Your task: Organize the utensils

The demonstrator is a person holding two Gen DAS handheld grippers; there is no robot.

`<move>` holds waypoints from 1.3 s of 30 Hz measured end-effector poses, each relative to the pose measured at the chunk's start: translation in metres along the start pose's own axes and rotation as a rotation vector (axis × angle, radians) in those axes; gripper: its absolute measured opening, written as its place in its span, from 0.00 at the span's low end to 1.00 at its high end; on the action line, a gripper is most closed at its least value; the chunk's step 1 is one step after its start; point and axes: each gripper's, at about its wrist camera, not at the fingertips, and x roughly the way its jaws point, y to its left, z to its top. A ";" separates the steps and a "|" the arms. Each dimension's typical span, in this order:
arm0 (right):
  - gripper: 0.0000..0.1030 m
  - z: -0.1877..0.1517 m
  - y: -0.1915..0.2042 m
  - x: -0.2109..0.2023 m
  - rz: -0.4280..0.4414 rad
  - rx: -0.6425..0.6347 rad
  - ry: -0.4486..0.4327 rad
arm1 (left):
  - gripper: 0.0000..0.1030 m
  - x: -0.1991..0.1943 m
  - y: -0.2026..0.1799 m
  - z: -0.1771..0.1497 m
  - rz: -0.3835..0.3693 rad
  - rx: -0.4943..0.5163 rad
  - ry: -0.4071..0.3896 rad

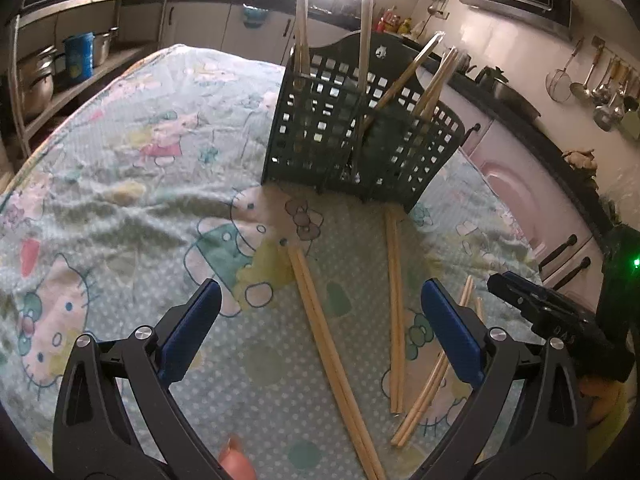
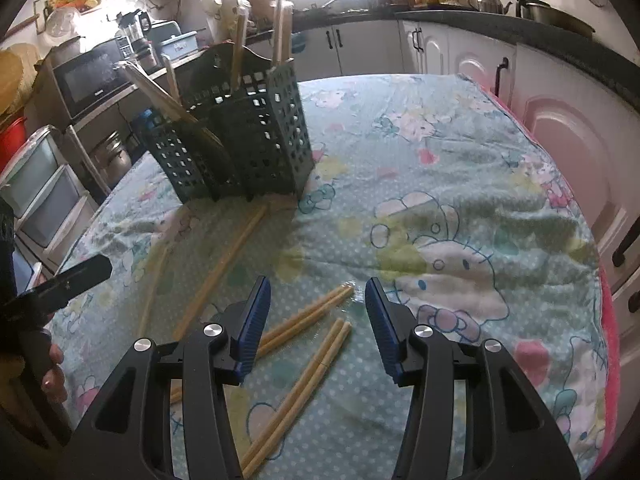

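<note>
- Left gripper (image 1: 320, 304): jaws wide apart, nothing held, hanging over a chopstick pair (image 1: 332, 356) lying flat on the tablecloth (image 1: 120, 200).
- Right gripper (image 2: 318, 298): jaws partly apart, empty, above two more pairs of chopsticks (image 2: 308, 312) (pads not touching them).
- Dark green slotted holder (image 1: 352, 128) stands upright further back, several chopsticks (image 1: 400, 80) leaning inside.
- Another pair (image 1: 394, 300) lies with one end at the holder's base.

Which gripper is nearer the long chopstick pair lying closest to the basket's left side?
Left gripper: the long pair runs between its open fingers. Right gripper hovers over other pairs, further right.
</note>
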 end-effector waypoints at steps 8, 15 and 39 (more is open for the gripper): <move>0.47 -0.001 -0.014 0.009 -0.009 0.047 0.044 | 0.88 0.020 0.000 -0.005 -0.019 -0.016 0.054; 0.47 -0.003 -0.026 0.024 0.047 0.121 0.099 | 0.71 0.036 0.004 -0.005 -0.047 -0.050 0.099; 0.22 0.007 -0.026 0.046 0.057 0.147 0.112 | 0.44 0.069 -0.007 0.014 0.109 -0.018 0.103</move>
